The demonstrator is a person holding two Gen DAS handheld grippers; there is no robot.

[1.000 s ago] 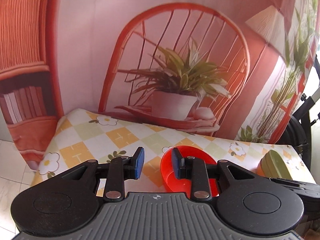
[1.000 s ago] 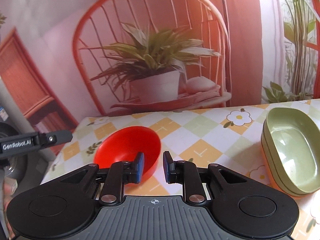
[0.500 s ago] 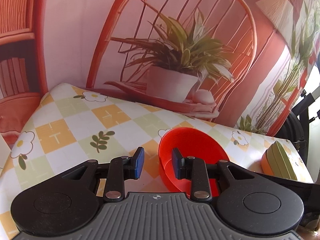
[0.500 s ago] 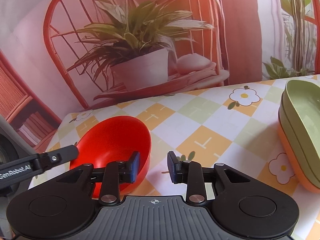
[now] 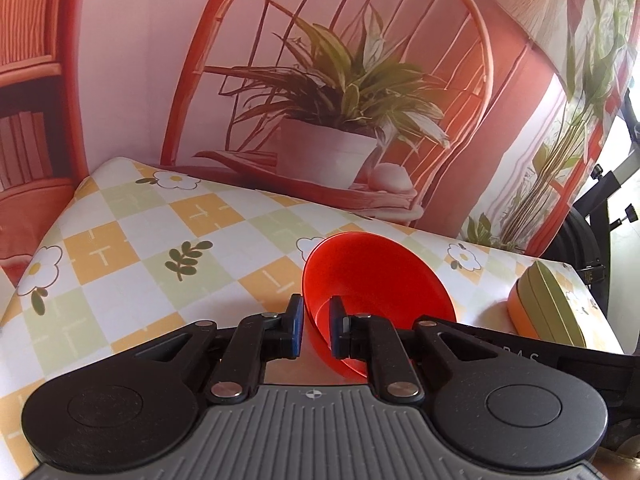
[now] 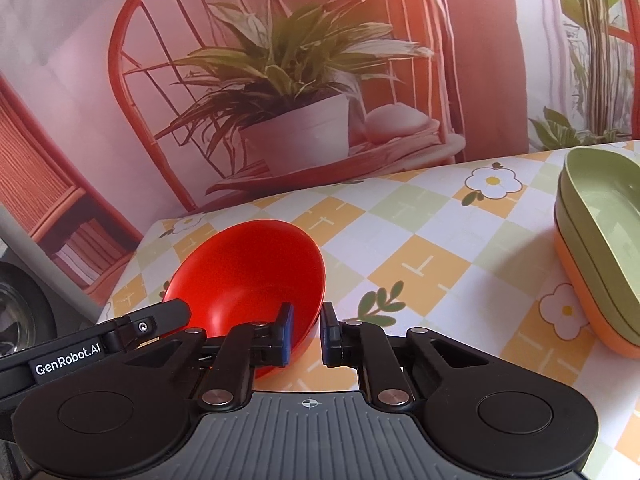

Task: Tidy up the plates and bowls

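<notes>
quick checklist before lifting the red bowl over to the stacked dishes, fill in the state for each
1. Left gripper straddles the red bowl rim, one finger inside, one outside: ok.
2. Left jaws clamped on the rim: not ok, a gap shows either side of the wall.
3. Right gripper straddles the bowl's other rim: ok, but the jaws are not closed on it.
4. Bowl sitting flat: not ok, it looks tilted on the checked tablecloth.
5. Stacked dishes free to receive it: ok, the top green dish looks empty.
6. Path between bowl and stack clear: ok in the right wrist view.
</notes>
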